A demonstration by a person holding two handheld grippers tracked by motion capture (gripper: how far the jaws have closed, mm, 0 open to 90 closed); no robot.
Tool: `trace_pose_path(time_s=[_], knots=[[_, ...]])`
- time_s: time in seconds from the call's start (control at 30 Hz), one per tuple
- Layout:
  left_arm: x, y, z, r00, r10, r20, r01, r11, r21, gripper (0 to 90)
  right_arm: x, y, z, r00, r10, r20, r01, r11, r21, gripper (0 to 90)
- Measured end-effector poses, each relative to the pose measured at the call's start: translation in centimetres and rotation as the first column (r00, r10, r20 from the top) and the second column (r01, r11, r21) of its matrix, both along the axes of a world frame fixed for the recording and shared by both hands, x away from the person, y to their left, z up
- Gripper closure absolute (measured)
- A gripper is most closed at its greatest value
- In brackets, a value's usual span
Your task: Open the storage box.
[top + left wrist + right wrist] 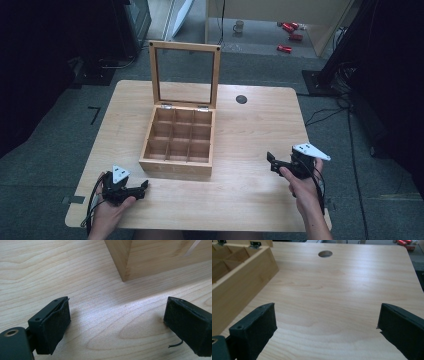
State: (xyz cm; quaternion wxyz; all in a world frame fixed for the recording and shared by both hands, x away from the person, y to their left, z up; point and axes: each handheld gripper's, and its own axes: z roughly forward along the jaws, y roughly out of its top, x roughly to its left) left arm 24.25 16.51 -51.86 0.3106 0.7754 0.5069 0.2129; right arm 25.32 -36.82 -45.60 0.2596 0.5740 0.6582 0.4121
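Observation:
A wooden box (pixel 177 142) with nine empty compartments stands at the table's middle, its glass-paned lid (pixel 186 74) raised upright at the back. My left gripper (pixel 142 189) rests near the front left edge, open, nothing between its pads (pixel 56 325); the box's near corner (pixel 125 262) lies just beyond its jaws. My right gripper (pixel 271 161) is held at the front right, also open and empty, its pads (pixel 259 327) wide apart over bare wood, with the box's side wall (pixel 239 287) to its left.
The light wooden table (pixel 250 130) has a round cable hole (pixel 241 99) behind the box. Beyond the table, on the floor, stand a mug (pixel 239 26) and red objects (pixel 287 35). Dark equipment and cables flank both sides.

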Motion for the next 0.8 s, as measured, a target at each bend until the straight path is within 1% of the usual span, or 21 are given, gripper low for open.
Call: trace_pose_path(time_s=[0.03,0.07,0.23,0.27,0.3,0.33,0.37,0.43,0.47,0.53,0.57,0.6,0.73,0.8], knots=[[0.0,0.0,0.0,1.0,0.0,0.0,0.0,1.0,0.0,7.2,0.0,0.0,0.0,1.0,0.0,0.0,0.0,1.0,0.0,2.1],[0.0,0.0,0.0,1.0,-0.001,0.0,0.001,1.0,0.0,7.1,-0.5,-0.5,-0.5,0.9999,-0.008,-0.008,0.008,1.0,0.001,2.1],[0.0,0.0,0.0,1.0,-0.002,0.0,0.002,1.0,0.001,7.2,-1.5,-1.4,-1.6,0.9995,-0.021,-0.023,0.021,1.0,-0.011,2.1],[0.0,0.0,0.0,1.0,-0.002,0.0,0.002,1.0,0.001,7.1,-1.5,-1.4,-1.6,0.9995,-0.021,-0.023,0.021,1.0,-0.011,2.1],[0.0,0.0,0.0,1.0,-0.002,-0.001,0.002,1.0,0.001,7.1,-1.7,-1.6,-1.9,0.9994,-0.024,-0.026,0.024,1.0,-0.016,2.1],[0.0,0.0,0.0,1.0,-0.002,-0.001,0.002,1.0,0.001,7.2,-2.3,-2.1,-2.6,0.9986,-0.036,-0.039,0.035,0.999,-0.014,2.1],[0.0,0.0,0.0,1.0,-0.002,-0.001,0.002,1.0,0.001,7.2,-2.3,-2.1,-2.6,0.9986,-0.036,-0.039,0.035,0.999,-0.014,2.1],[0.0,0.0,0.0,1.0,-0.004,-0.002,0.004,1.0,0.003,7.1,-2.8,-2.6,-3.2,0.9974,-0.049,-0.053,0.049,0.999,-0.01,2.1],[0.0,0.0,0.0,1.0,-0.004,-0.002,0.004,1.0,0.003,7.1,-3.4,-3.2,-3.8,0.9958,-0.064,-0.066,0.063,0.998,-0.008,2.1],[0.0,0.0,0.0,1.0,-0.004,-0.002,0.004,1.0,0.003,7.1,-3.9,-3.6,-4.4,0.994,-0.075,-0.079,0.074,0.997,-0.011,2.2],[0.0,0.0,0.0,1.0,-0.004,-0.002,0.004,1.0,0.003,7.2,-3.9,-3.6,-4.4,0.994,-0.075,-0.079,0.074,0.997,-0.011,2.2],[0.0,0.0,0.0,1.0,-0.004,-0.002,0.004,1.0,0.003,7.1,-4.4,-4.0,-5.0,0.9914,-0.084,-0.101,0.083,0.996,-0.016,2.1],[-0.1,0.0,0.0,1.0,-0.005,-0.001,0.005,1.0,0.003,7.2,-5.4,-4.7,-6.1,0.9864,-0.096,-0.133,0.093,0.995,-0.034,2.2],[-0.1,0.0,0.0,1.0,-0.004,-0.001,0.004,1.0,0.003,7.2,-5.9,-5.0,-6.5,0.983,-0.107,-0.15,0.1,0.994,-0.051,2.1]])
